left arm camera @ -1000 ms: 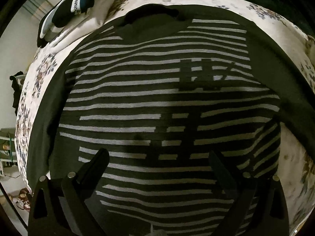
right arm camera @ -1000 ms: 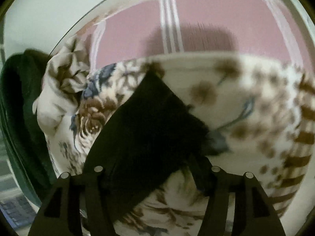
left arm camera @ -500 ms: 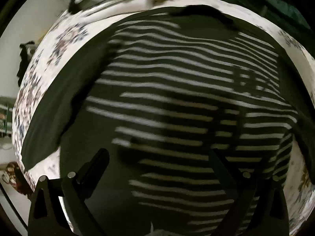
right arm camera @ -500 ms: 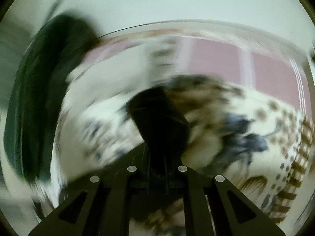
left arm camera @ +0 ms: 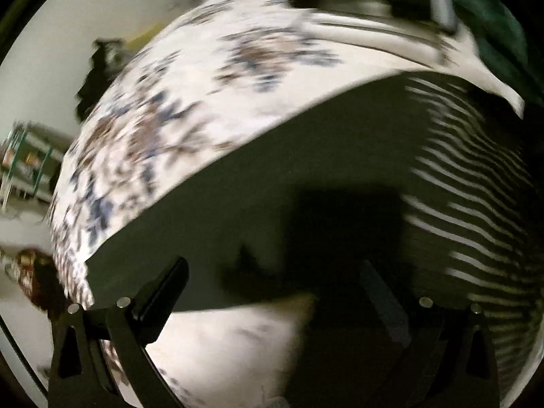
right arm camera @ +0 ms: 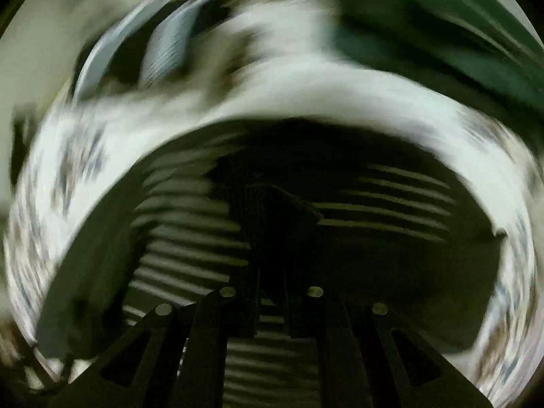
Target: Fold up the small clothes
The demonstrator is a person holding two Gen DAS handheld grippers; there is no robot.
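A dark striped sweater (left arm camera: 459,183) lies on a floral bedspread (left arm camera: 190,102); its sleeve (right arm camera: 268,224) is pinched in the right gripper (right arm camera: 272,309), while the left gripper (left arm camera: 272,289) spreads wide above. No legible writing. Pale wall (left arm camera: 68,17) beyond.

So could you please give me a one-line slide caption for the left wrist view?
Open left gripper over the dark sleeve of a striped sweater spread on a floral bedspread.
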